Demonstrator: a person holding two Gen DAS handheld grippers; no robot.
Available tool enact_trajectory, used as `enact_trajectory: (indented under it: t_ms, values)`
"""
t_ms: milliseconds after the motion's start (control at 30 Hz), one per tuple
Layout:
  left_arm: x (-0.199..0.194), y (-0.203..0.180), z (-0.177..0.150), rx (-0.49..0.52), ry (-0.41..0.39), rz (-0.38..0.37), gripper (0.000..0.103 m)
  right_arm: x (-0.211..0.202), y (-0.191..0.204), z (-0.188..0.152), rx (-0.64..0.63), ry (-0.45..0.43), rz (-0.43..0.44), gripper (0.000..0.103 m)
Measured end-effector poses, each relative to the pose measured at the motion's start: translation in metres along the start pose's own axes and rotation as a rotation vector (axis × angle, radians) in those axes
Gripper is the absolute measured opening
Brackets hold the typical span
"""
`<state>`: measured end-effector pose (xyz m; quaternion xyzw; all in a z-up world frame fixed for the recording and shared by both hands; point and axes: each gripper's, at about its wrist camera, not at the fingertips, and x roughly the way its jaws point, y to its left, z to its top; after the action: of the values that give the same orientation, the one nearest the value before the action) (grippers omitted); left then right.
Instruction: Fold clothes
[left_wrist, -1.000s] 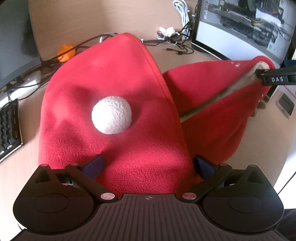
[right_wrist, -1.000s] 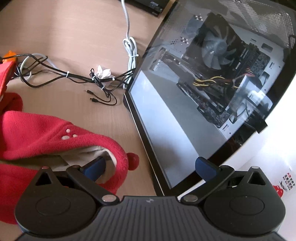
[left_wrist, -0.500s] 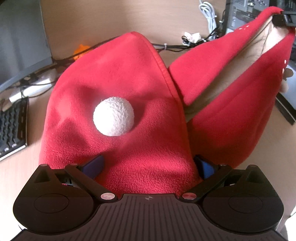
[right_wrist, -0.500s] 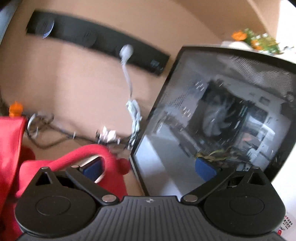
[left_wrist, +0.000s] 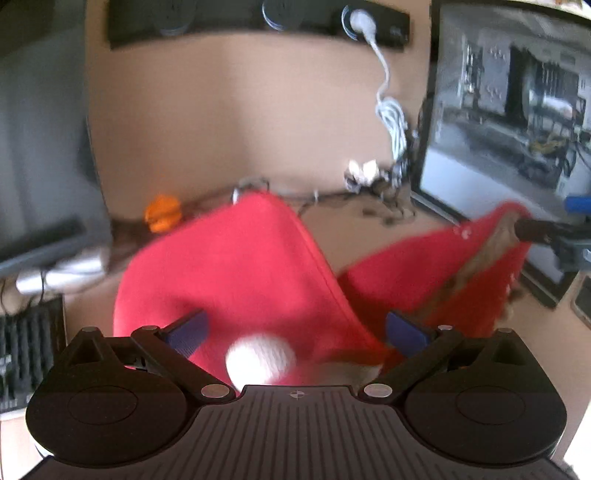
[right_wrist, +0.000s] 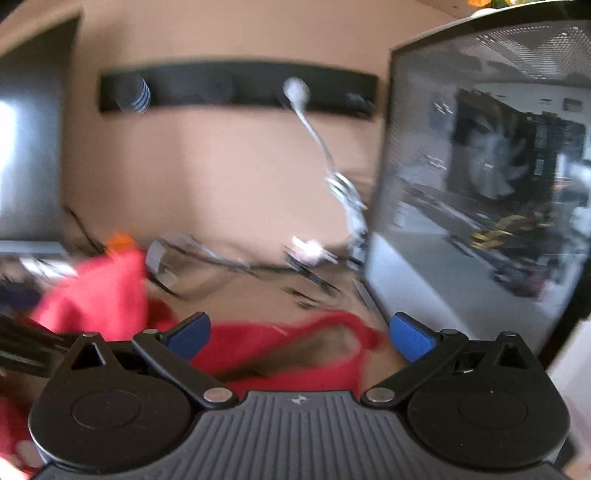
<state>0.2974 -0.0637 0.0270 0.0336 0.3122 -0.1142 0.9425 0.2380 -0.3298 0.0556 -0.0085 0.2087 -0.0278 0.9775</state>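
We judge the fold barely begun: the red garment (left_wrist: 236, 273) lies bunched on the table (left_wrist: 229, 140), left of the computer case (left_wrist: 509, 110). Both our left hand-held gripper (left_wrist: 295, 330) and right hand-held gripper (right_wrist: 299, 332) gape wide, gripping nothing.

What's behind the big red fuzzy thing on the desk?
Behind the red fleece garment lie tangled cables and something small and orange, then the wooden wall. Whatever is under the cloth is covered.
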Motion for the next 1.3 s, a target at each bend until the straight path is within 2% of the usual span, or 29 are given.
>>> enact_trajectory:
  t_ms: [33, 167, 233, 267, 333, 367, 400, 433, 533, 600, 667, 767, 833, 933, 1033, 1133, 1233, 1300]
  values:
    - [0.009, 0.004, 0.002, -0.022, 0.009, 0.019, 0.103, 0.005, 0.003, 0.002, 0.008, -0.011, 0.029, 0.103]
    - [0.057, 0.019, -0.003, -0.105, 0.102, 0.067, 0.103, 0.064, 0.019, 0.004, -0.013, 0.122, 0.152, 0.103]
    - [0.062, 0.02, -0.005, -0.104, 0.119, 0.062, 0.103, 0.105, 0.024, -0.007, -0.009, 0.205, 0.208, 0.103]
    - [0.061, 0.019, -0.004, -0.1, 0.118, 0.061, 0.103, 0.121, 0.027, -0.014, -0.018, 0.239, 0.207, 0.103]
    - [0.05, 0.026, 0.004, -0.175, 0.154, -0.019, 0.103, 0.153, 0.033, -0.027, -0.038, 0.304, 0.195, 0.103]
    - [0.038, 0.032, 0.011, -0.226, 0.144, -0.074, 0.103, 0.166, 0.037, -0.033, -0.056, 0.315, 0.187, 0.103]
    - [0.023, 0.038, 0.02, -0.28, 0.115, -0.134, 0.103, 0.171, 0.042, -0.037, -0.082, 0.303, 0.178, 0.103]
    - [0.008, 0.041, 0.031, -0.297, 0.081, -0.149, 0.103, 0.176, 0.046, -0.04, -0.109, 0.289, 0.168, 0.103]
    - [-0.013, 0.043, 0.055, -0.22, 0.017, -0.033, 0.103, 0.186, 0.056, -0.049, -0.167, 0.227, 0.134, 0.103]
    - [-0.003, 0.044, 0.06, -0.203, 0.037, 0.024, 0.103, 0.188, 0.056, -0.051, -0.177, 0.2, 0.115, 0.103]
    - [0.021, 0.045, 0.056, -0.219, 0.093, 0.056, 0.103, 0.185, 0.056, -0.053, -0.177, 0.175, 0.094, 0.103]
    - [0.068, 0.041, 0.03, -0.229, 0.201, 0.075, 0.103, 0.176, 0.058, -0.06, -0.228, 0.132, 0.057, 0.103]
    - [0.088, 0.032, 0.016, -0.193, 0.217, 0.097, 0.103, 0.167, 0.061, -0.068, -0.29, 0.087, 0.015, 0.103]
    - [0.093, 0.017, 0.005, -0.097, 0.13, 0.125, 0.103, 0.161, 0.067, -0.076, -0.375, 0.046, -0.054, 0.103]
    - [0.091, 0.014, -0.003, -0.088, 0.078, 0.131, 0.103, 0.159, 0.073, -0.08, -0.458, 0.016, -0.087, 0.103]
    - [0.086, 0.017, -0.005, -0.107, 0.062, 0.118, 0.103, 0.155, 0.087, -0.09, -0.567, -0.03, -0.169, 0.103]
    - [0.084, 0.018, -0.005, -0.106, 0.061, 0.122, 0.103, 0.148, 0.11, -0.108, -0.724, -0.153, -0.299, 0.103]
    - [0.084, 0.015, -0.005, -0.093, 0.064, 0.134, 0.103, 0.147, 0.118, -0.118, -0.797, -0.232, -0.354, 0.103]
